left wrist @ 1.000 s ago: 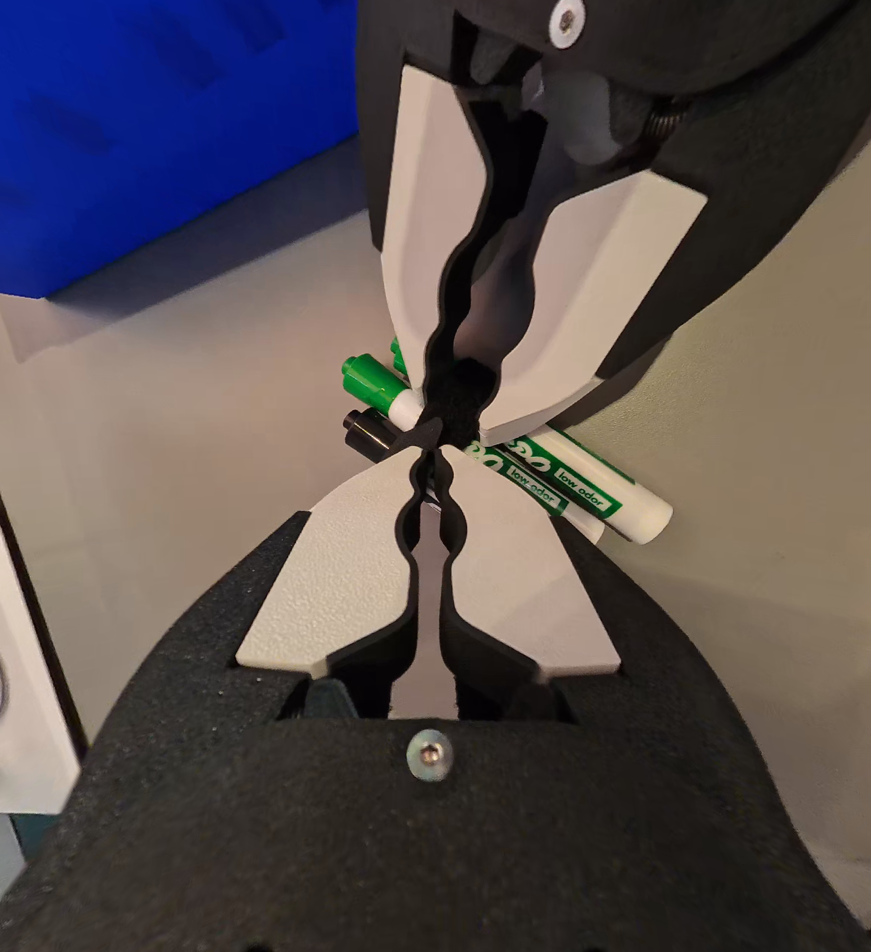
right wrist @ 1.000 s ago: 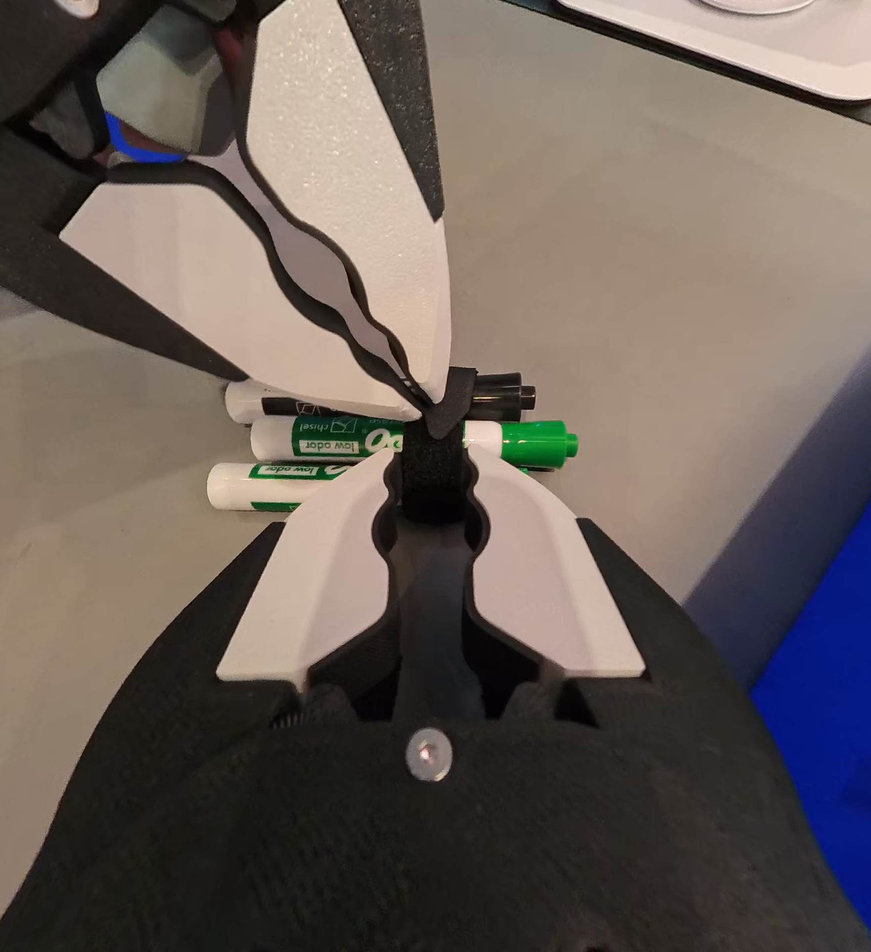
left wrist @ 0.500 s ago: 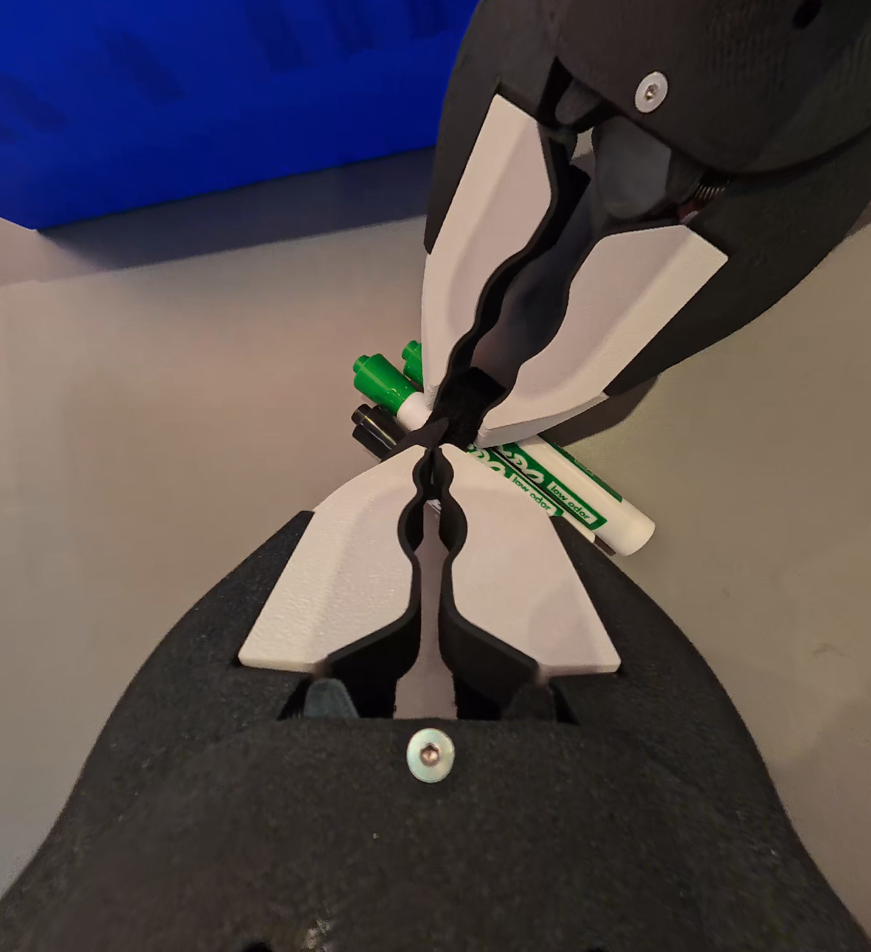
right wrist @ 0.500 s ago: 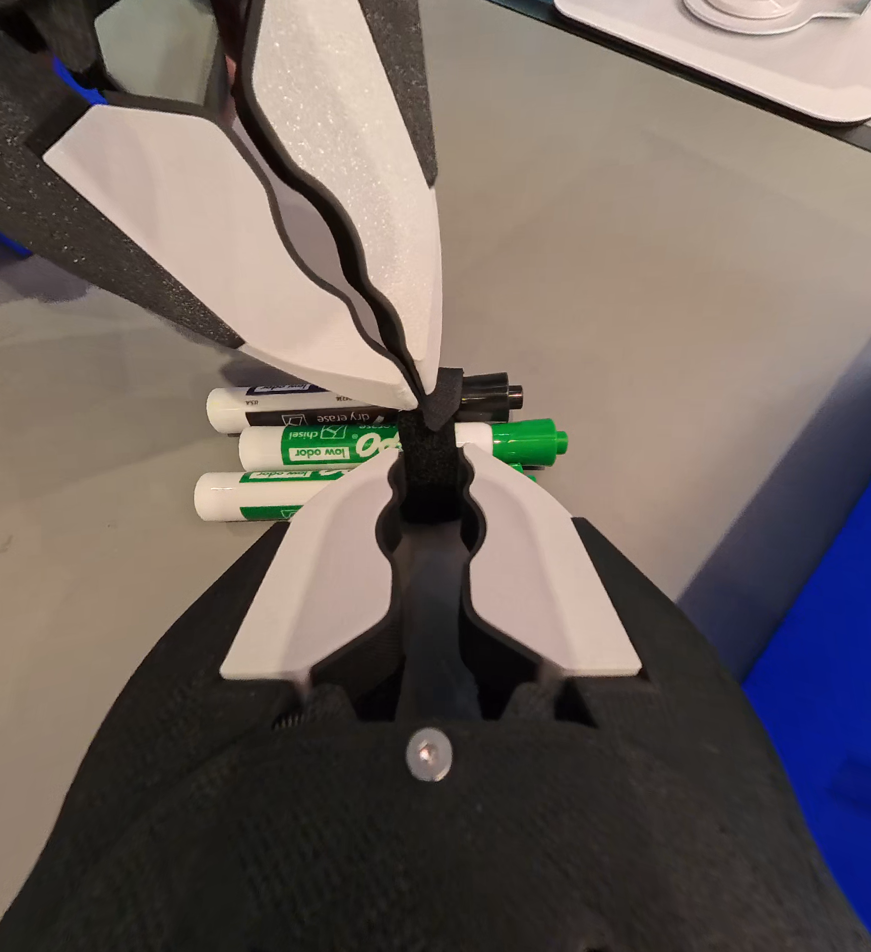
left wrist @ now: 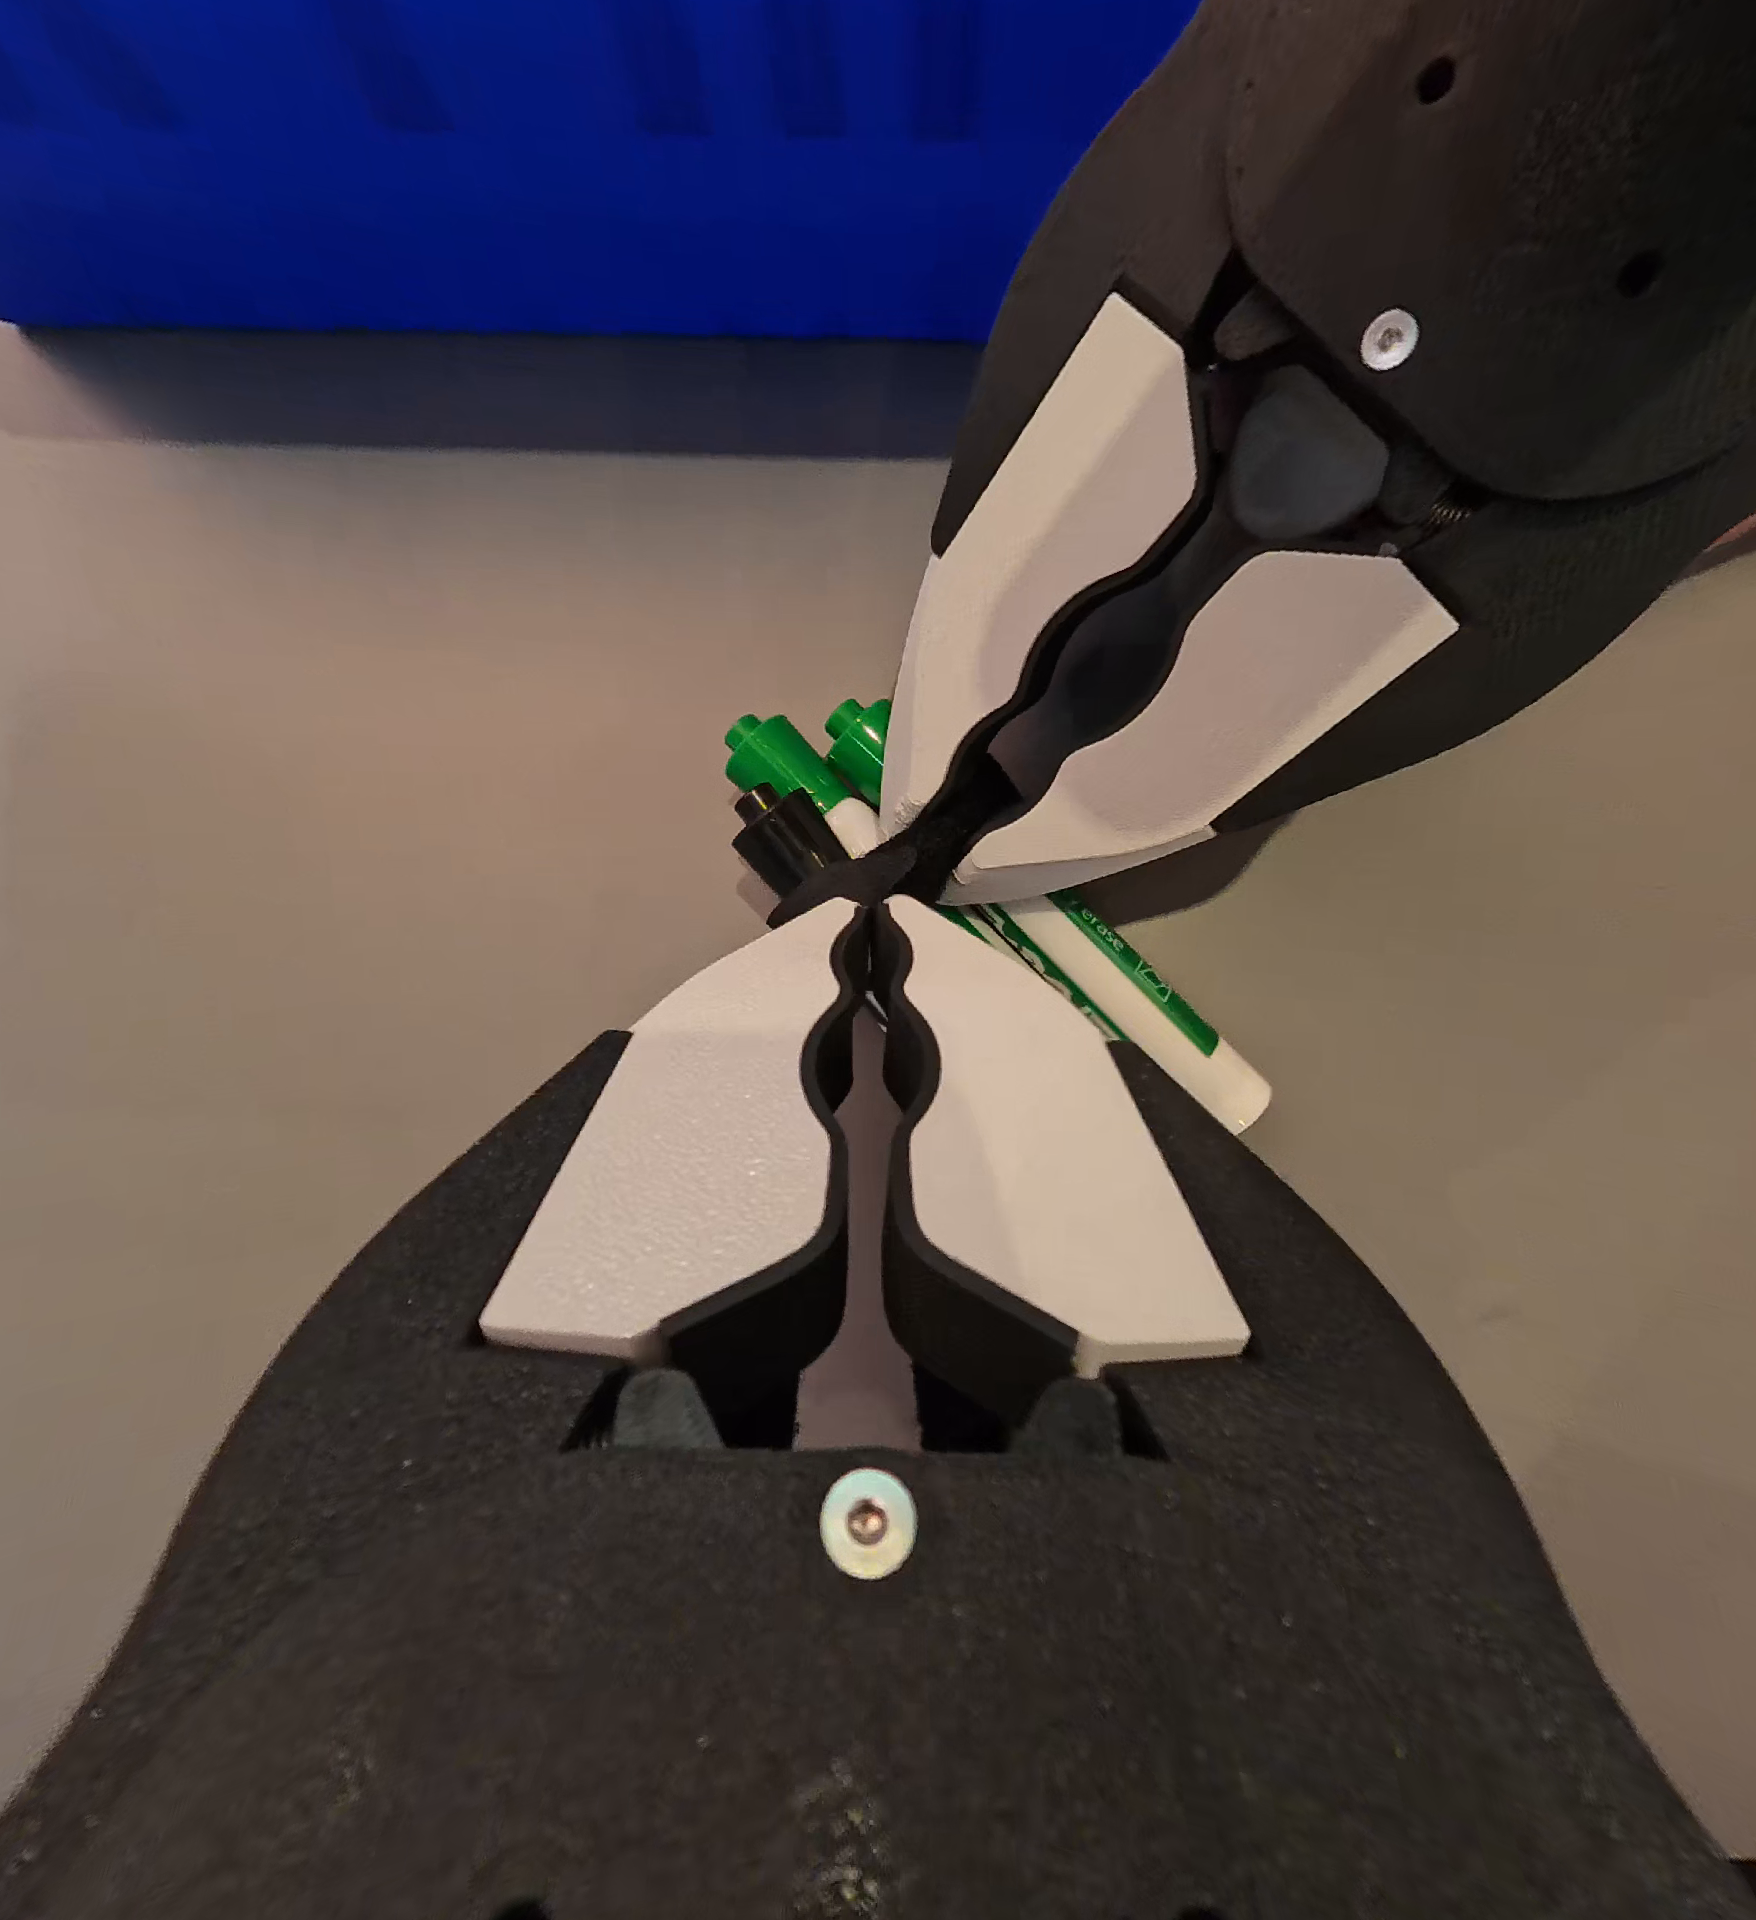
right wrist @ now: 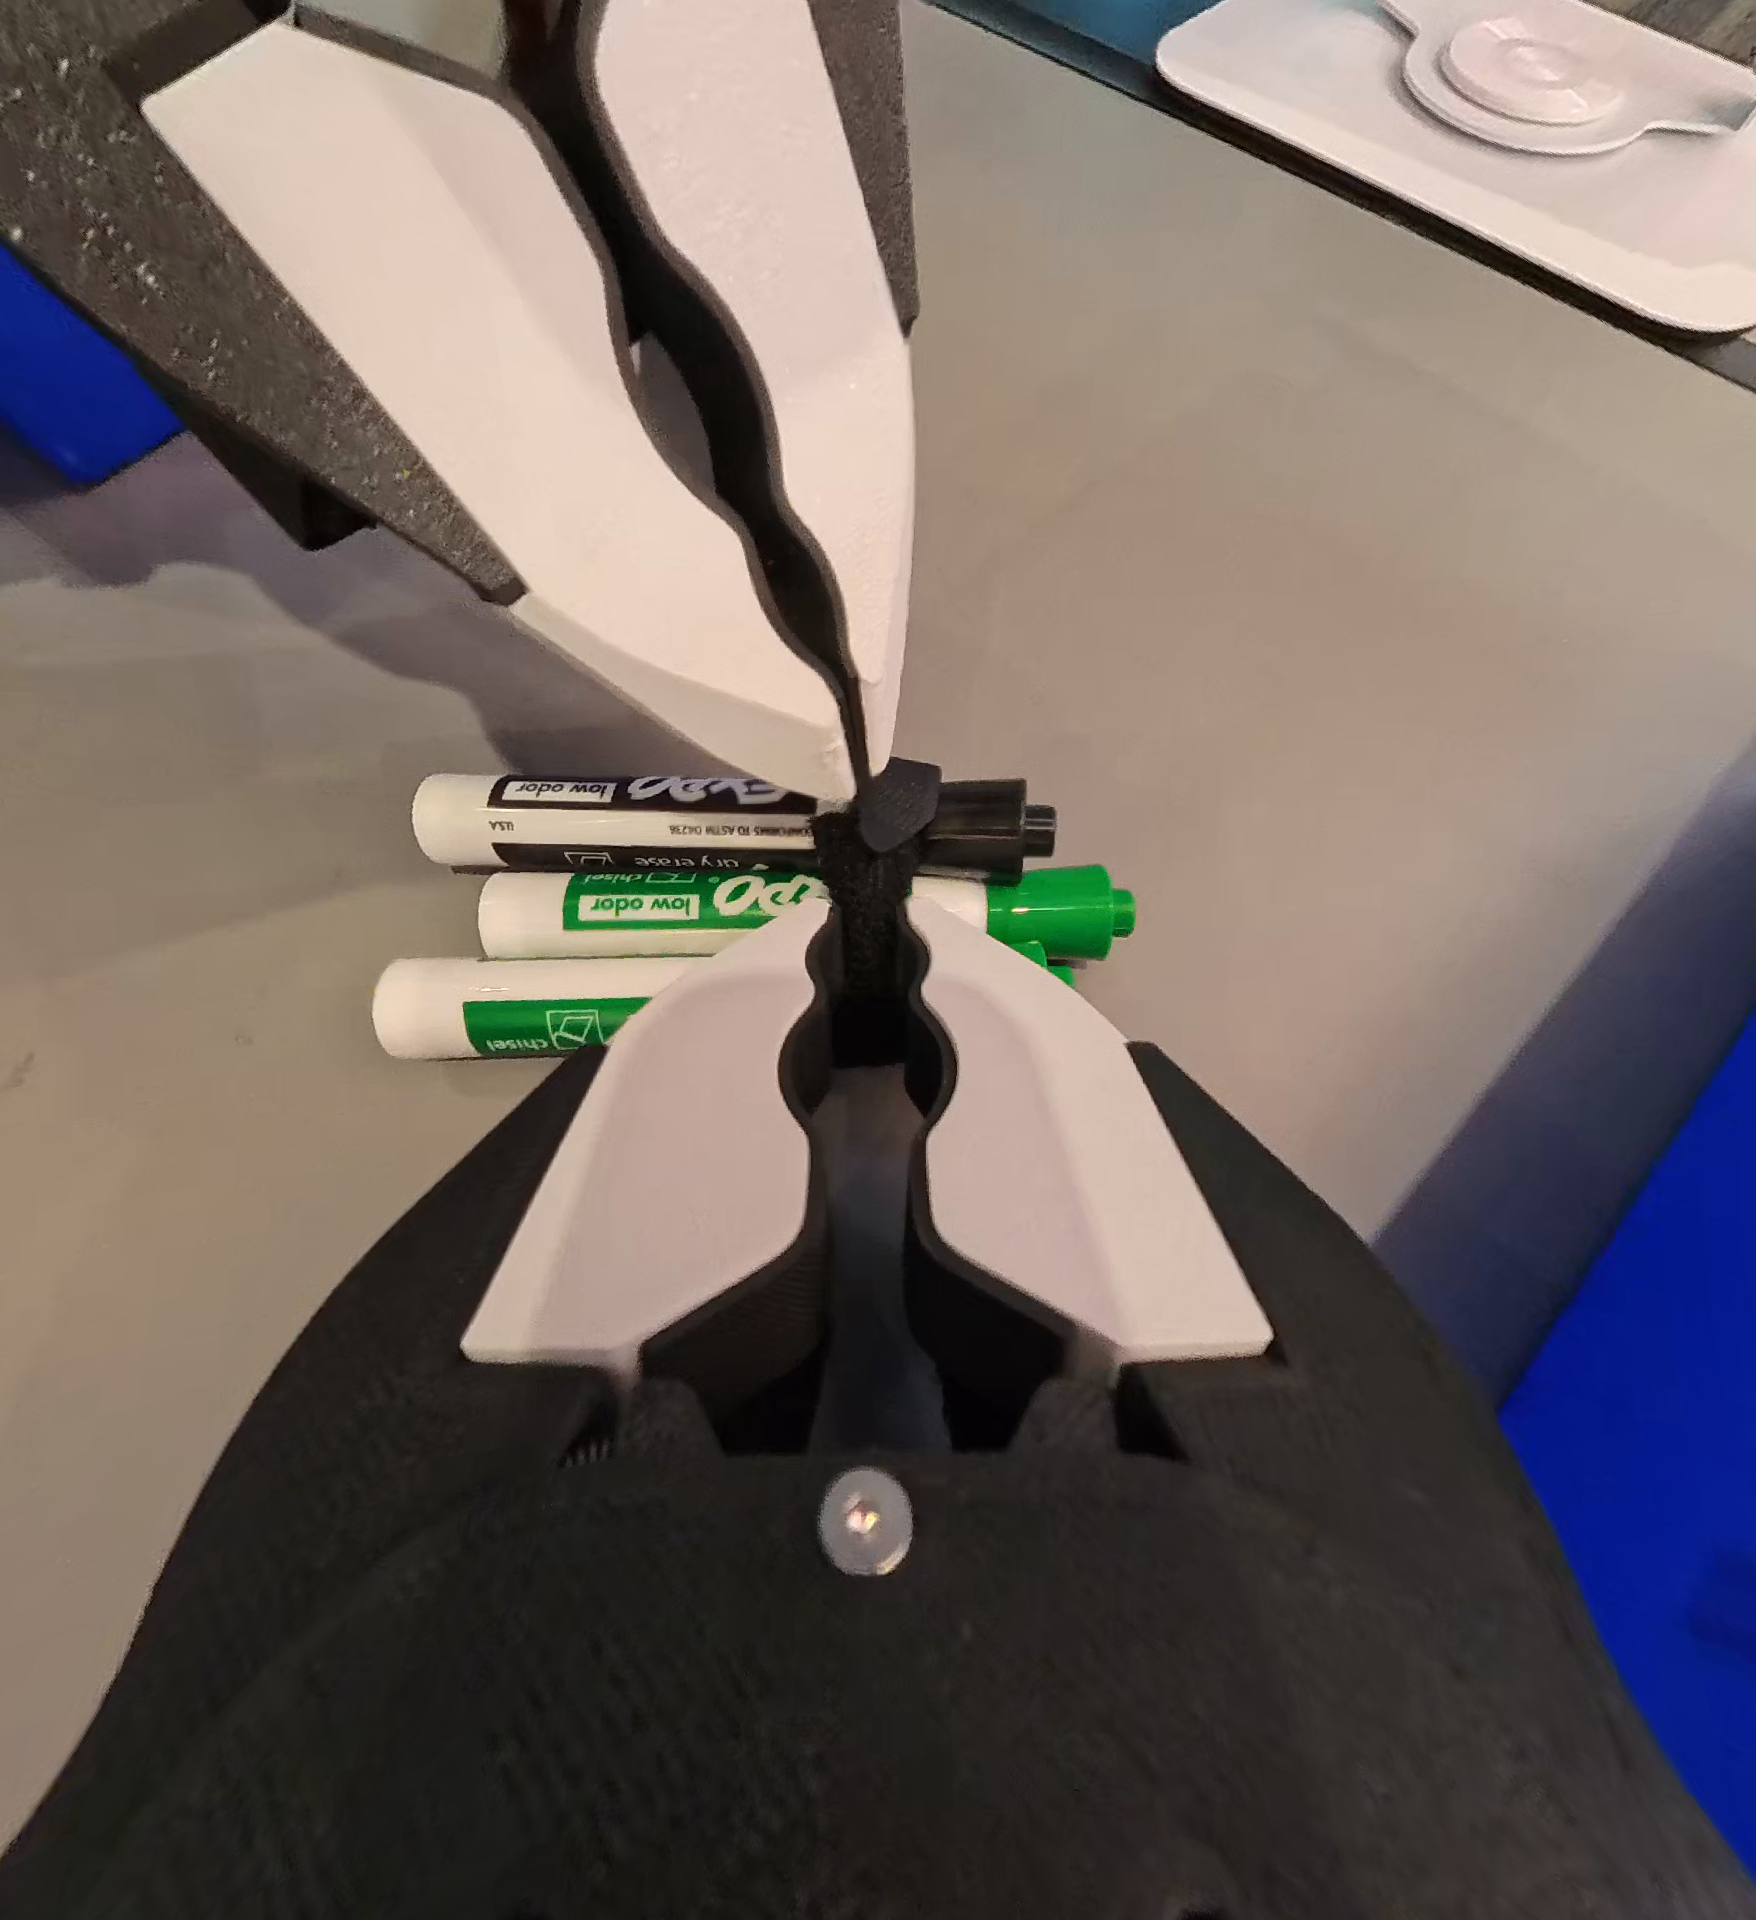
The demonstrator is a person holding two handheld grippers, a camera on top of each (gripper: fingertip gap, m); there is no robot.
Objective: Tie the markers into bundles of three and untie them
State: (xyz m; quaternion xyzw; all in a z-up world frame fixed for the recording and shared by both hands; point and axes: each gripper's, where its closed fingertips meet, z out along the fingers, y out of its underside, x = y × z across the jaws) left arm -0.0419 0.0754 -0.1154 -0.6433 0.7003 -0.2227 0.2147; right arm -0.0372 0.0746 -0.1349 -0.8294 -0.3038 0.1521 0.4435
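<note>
Lying side by side on the matte grey tabletop, three white-barrelled dry-erase markers are seen: one black-capped marker farthest from the right wrist camera, then two green-capped markers, the nearer one partly hidden behind the fingers. Their barrels are glossy white with coloured label bands, and the caps all point the same way. A narrow black fabric strap is wrapped across the barrels close to the caps, so the three are held together as one bundle.

The right gripper, white-fingered on a black textured body, is clamped on the strap where it runs over the green markers; the strap is seen passing back between its fingers. The left gripper is pressed together at its tips on the strap's end beside the black cap, where a small folded tab is seen sticking out.

A blue plastic bin is seen at the table's edge, and a flat white plate lies well apart from the markers.
</note>
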